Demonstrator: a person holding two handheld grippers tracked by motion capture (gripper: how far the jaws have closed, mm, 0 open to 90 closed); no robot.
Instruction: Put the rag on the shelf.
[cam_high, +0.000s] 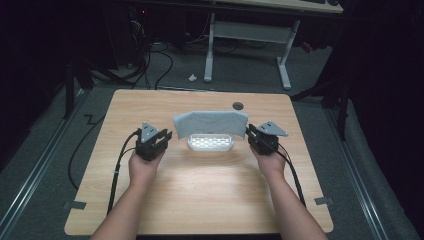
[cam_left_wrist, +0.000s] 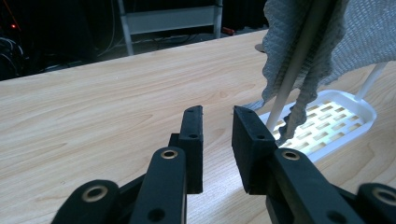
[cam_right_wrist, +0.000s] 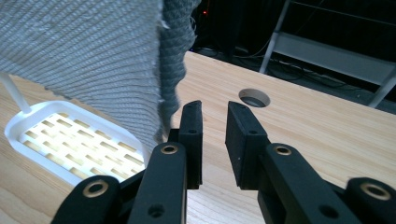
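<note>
A grey knitted cloth hangs over a white rack whose slotted base tray sits mid-table. My left gripper is just left of the cloth, its jaws a little apart with nothing between them. In the left gripper view the gripper points at the cloth's edge, a white rack post and the tray rim. My right gripper sits just right of the cloth, also open and empty. The right gripper view has the gripper beside the cloth's hanging edge, with the tray below.
A round cable hole lies in the wooden table behind the cloth. Grey tape pieces mark the near corners. Beyond the far edge stand another table's white legs and floor cables.
</note>
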